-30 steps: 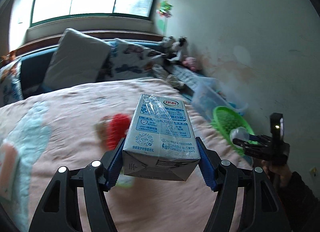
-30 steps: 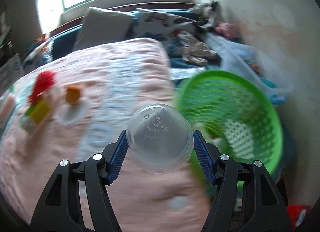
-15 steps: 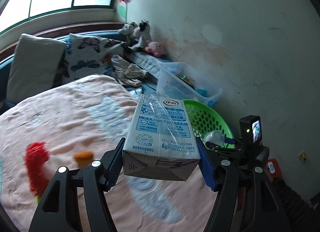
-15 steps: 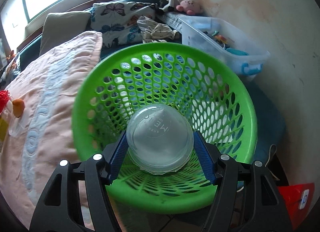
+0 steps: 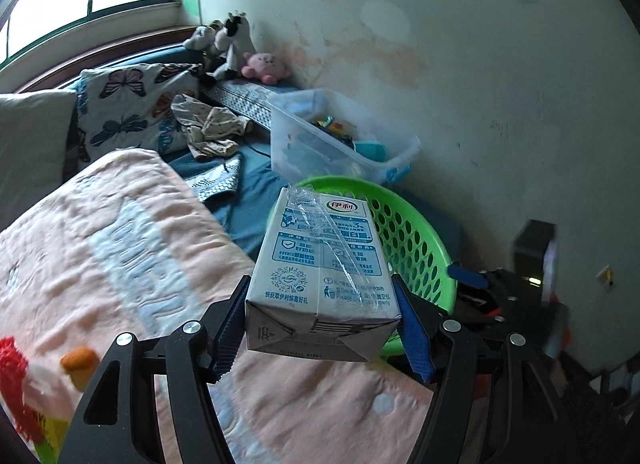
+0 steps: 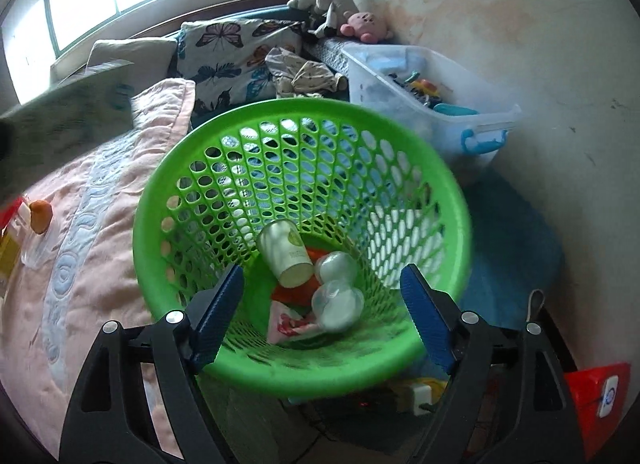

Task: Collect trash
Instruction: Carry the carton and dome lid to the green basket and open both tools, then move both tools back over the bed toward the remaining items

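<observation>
My left gripper (image 5: 322,324) is shut on a white and blue milk carton (image 5: 322,268) and holds it over the pink blanket, just short of the green mesh basket (image 5: 416,236). My right gripper (image 6: 322,304) is open and empty above the same basket (image 6: 192,188). Inside the basket lie a clear plastic cup (image 6: 338,302), a white paper cup (image 6: 286,250) and some wrappers. The carton shows blurred at the upper left of the right wrist view (image 6: 64,120). The right gripper shows at the right edge of the left wrist view (image 5: 492,292).
A pink blanket (image 5: 120,248) covers the bed left of the basket. A clear storage box (image 6: 432,104) of toys stands behind the basket by the wall. An orange-capped item (image 6: 40,216) and clear cup lie on the blanket. Pillows and plush toys sit at the back.
My right gripper opened and the clear cup dropped into the basket. My left gripper carried the carton right, closer to the basket.
</observation>
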